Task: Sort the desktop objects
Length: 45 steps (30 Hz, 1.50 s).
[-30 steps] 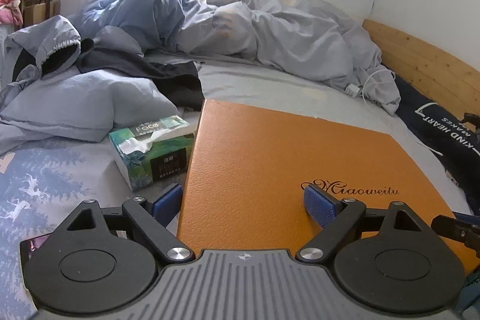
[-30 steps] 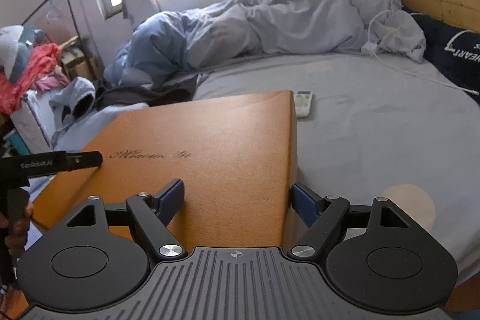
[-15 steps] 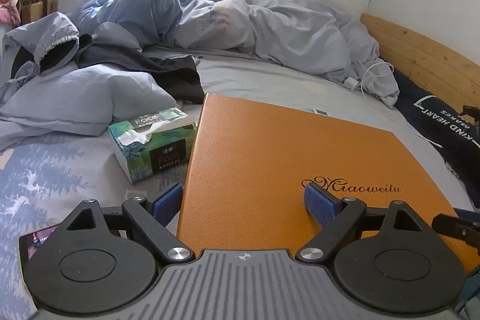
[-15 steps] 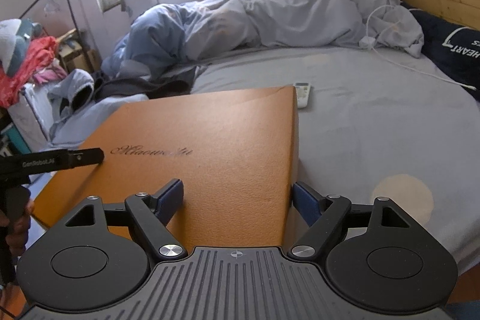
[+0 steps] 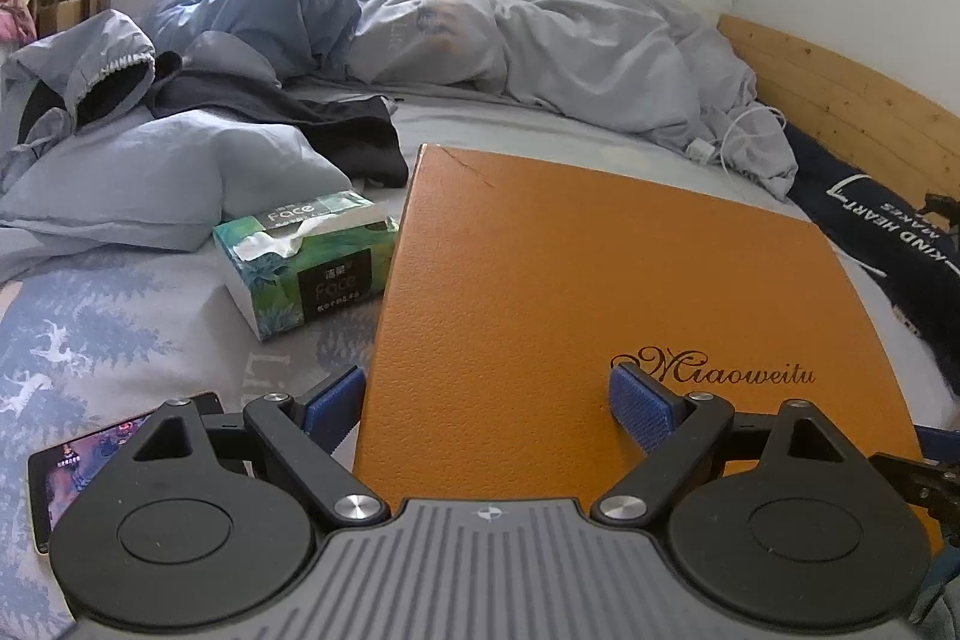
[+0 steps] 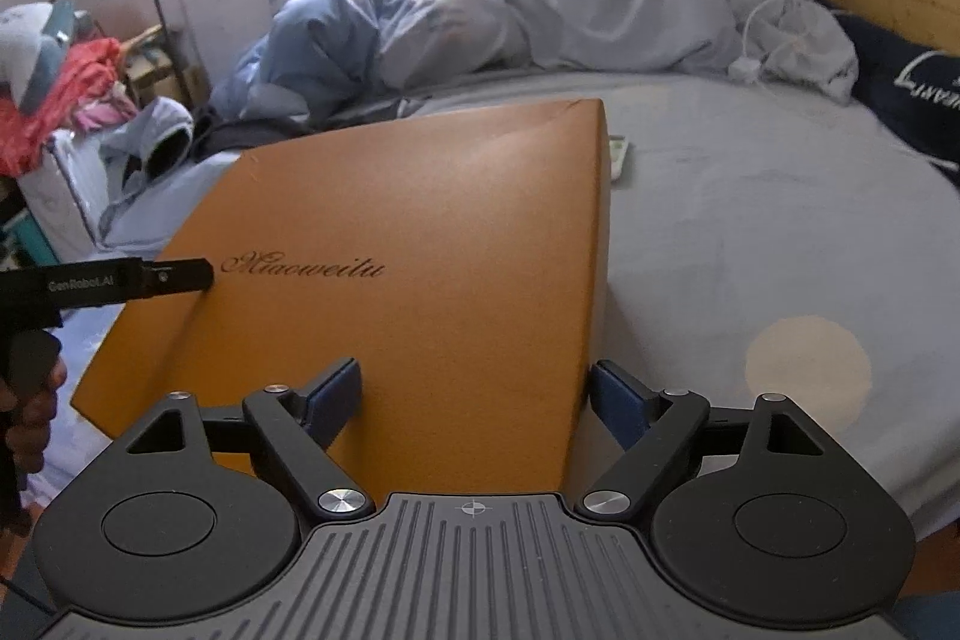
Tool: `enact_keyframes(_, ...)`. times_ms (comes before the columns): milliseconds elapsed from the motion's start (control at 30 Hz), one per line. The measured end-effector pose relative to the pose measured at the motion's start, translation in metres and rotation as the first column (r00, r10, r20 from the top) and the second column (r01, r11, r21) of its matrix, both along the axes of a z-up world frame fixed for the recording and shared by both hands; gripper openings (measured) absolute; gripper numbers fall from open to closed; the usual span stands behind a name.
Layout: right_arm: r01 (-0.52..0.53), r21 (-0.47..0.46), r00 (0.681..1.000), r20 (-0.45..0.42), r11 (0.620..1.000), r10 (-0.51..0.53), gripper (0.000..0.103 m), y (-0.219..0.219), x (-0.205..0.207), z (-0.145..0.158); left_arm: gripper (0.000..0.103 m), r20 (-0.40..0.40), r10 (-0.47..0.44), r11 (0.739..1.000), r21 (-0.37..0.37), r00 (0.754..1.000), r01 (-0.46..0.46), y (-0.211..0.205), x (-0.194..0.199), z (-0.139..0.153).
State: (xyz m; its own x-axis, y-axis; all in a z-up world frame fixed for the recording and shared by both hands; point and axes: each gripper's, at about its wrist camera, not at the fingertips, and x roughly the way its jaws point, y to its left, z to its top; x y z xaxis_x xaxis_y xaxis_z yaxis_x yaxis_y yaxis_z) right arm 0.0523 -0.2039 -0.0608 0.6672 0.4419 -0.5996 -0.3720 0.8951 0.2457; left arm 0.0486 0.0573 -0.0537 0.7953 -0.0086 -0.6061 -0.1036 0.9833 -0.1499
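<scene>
Orange box [image 6: 432,244] sits between both grippers' parted jaws.

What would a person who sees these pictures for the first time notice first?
The large orange box with a leather-like grain and dark script lettering fills the middle, lying on the grey bed sheet. The left gripper and the right gripper each straddle one near corner of it. A green tissue pack lies just left of the box, and crumpled grey-blue bedding is piled behind.
</scene>
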Motion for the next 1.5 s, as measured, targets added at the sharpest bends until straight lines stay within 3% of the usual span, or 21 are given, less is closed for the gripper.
enact_keyframes(333, 0.004, 0.026, 0.997, -0.081, 1.0, -0.002, 0.086, -0.003, 0.013, -0.01, 0.093, -0.038, 0.01, 1.0, 0.022, 0.999, -0.01, -0.003, 0.011, -0.004)
enact_keyframes(633, -0.015, 0.006, 0.994, -0.106, 1.0, 0.016, 0.089, 0.002, 0.019, -0.008, 0.094, -0.067, 0.021, 1.0, -0.018, 0.998, -0.023, 0.004, 0.018, -0.008)
enact_keyframes(800, -0.046, -0.065, 0.998, -0.05, 0.997, 0.043, 0.089, 0.01, 0.019, 0.004, 0.092, -0.05, 0.032, 0.999, -0.012, 0.998, -0.033, 0.002, 0.021, -0.004)
enact_keyframes(933, -0.05, -0.077, 0.999, 0.012, 0.996, 0.051, 0.088, 0.012, 0.028, 0.017, 0.077, -0.055, 0.062, 0.998, 0.008, 0.997, -0.062, 0.004, 0.028, 0.006)
enact_keyframes(1167, -0.088, -0.098, 0.988, 0.119, 0.991, 0.099, 0.087, 0.018, 0.061, 0.047, 0.076, -0.008, 0.009, 0.999, 0.042, 1.0, -0.008, -0.001, 0.049, 0.027)
enact_keyframes(1367, -0.161, -0.186, 0.979, 0.096, 0.969, 0.181, 0.072, 0.04, 0.087, 0.041, 0.072, -0.044, -0.044, 0.994, 0.1, 0.998, 0.048, -0.014, 0.076, 0.021)
enact_keyframes(1500, -0.179, -0.21, 0.979, 0.056, 0.961, 0.195, 0.069, 0.046, 0.09, 0.031, 0.071, -0.057, -0.051, 0.989, 0.138, 0.997, 0.059, -0.018, 0.08, 0.015)
